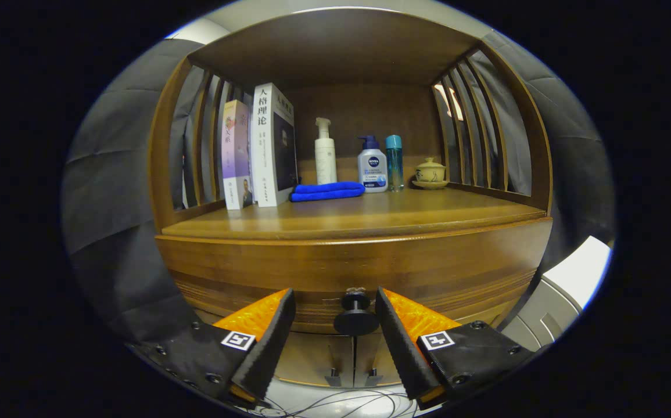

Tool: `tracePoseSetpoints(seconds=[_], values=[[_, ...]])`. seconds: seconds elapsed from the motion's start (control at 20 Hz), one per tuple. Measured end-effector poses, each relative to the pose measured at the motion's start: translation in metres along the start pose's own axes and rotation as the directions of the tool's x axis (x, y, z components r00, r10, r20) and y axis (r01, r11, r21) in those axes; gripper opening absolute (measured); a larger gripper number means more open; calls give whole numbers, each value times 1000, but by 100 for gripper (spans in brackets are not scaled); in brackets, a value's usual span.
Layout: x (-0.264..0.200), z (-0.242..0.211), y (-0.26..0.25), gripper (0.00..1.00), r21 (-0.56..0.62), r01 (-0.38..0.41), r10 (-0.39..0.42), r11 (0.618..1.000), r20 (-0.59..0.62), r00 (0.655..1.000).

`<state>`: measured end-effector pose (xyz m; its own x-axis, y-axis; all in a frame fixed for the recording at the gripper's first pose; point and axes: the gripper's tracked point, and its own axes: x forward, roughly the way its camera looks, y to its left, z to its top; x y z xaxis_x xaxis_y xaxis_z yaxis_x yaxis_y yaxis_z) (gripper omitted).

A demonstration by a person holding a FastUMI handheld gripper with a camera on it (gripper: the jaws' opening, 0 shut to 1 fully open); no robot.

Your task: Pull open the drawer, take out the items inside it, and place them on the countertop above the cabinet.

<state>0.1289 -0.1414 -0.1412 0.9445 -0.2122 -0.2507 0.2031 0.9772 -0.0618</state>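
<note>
So, left to right, you had:
Books [258,148]: upright on the countertop [370,215], left
Cloth [327,191]: folded beside bottles [372,164]
Gripper [335,316]: jaws wide; knob [356,314] between your fingers, untouched
Drawer [347,267]: closed under the countertop

1. The front of the countertop [370,217] lay bare, with room to pass.
2. Books [259,148], a blue cloth [326,190], bottles [358,159] and a lidded cup [430,173] crowded its back.
3. The gripper [335,305] stood spread around the drawer knob [356,314] (gaps either side), the closed drawer front [341,270] blocking beyond.
</note>
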Motion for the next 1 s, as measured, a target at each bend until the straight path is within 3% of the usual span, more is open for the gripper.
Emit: tracePoseSetpoints(seconds=[0.3,0.4,0.65,0.8,1.0], values=[[12,-22,-9,63,42,21,-18,999,-84,996],[13,-22,-13,62,48,29,-25,998,-89,996],[13,-18,-12,48,-17,23,-25,1000,-92,995],[13,-19,-12,28,-86,30,-39,996,-97,995],[5,-20,-14,28,-86,19,-29,996,-110,993]])
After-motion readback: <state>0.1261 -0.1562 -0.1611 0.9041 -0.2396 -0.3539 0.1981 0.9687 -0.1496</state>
